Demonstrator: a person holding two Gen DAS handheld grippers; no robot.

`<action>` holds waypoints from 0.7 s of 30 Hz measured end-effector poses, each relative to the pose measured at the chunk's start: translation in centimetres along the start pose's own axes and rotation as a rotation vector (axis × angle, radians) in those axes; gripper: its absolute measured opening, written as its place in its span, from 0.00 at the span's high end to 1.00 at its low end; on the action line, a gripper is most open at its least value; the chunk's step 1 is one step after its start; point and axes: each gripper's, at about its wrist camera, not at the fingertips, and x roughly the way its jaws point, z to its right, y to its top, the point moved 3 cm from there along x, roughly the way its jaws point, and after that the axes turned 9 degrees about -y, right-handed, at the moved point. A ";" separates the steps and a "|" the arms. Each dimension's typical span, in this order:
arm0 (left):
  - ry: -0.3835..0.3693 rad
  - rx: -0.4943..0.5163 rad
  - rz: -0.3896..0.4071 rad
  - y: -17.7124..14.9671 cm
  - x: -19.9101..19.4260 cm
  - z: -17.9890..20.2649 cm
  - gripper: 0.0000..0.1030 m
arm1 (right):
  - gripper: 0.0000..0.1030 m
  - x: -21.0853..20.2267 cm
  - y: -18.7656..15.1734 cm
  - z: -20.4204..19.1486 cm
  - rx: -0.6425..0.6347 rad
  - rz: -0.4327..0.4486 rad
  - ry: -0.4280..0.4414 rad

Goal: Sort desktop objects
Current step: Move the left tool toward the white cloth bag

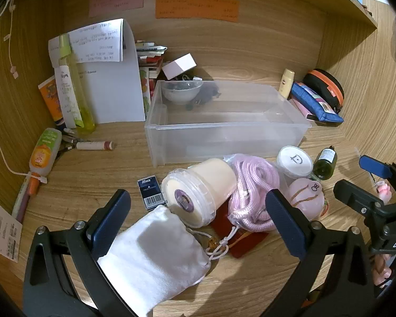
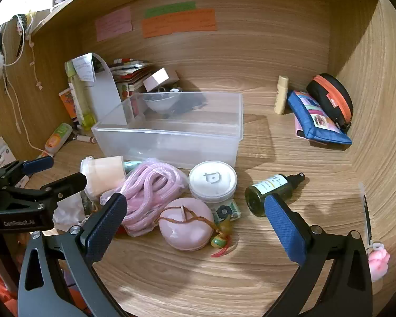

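I'm working inside a wood-grain alcove, its back wall carrying coloured paper notes (image 1: 196,8), and the desk (image 2: 198,277) beneath is crowded. The clear plastic bin (image 1: 224,124) sits at about twelve o'clock from both grippers, mouth up and nearly bare save for a small bowl (image 1: 180,92) in its far left corner; I judge it the destination, set centrally so either hand can reach it.

The clutter lies heaped just in front of it. My left gripper (image 1: 198,219) hangs with fingers spread wide and nothing between them, low over the white drawstring pouch (image 1: 155,256), which rests at six o'clock against the tipped cream tub (image 1: 198,192). The pink rope bundle (image 1: 250,192) leans on that tub at two o'clock.

My right gripper (image 2: 195,224) is likewise released, straddling the pink round case (image 2: 186,224) at its centre. The white lidded jar (image 2: 212,182) sits at twelve, the dark green spray bottle (image 2: 273,190) lying on its side at one o'clock.

Nothing is lifted yet; I reckon the pouch and case are the first picks.
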 end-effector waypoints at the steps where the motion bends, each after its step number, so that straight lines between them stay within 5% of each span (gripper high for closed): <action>1: -0.001 0.000 0.000 0.0 0.0 0.0 0.00 | 0.00 0.0 0.0 0.1 0.001 -0.001 0.001; 21: 0.004 0.017 0.027 0.1 -0.5 0.4 0.00 | 0.00 0.4 0.1 1.0 0.036 -0.030 -0.002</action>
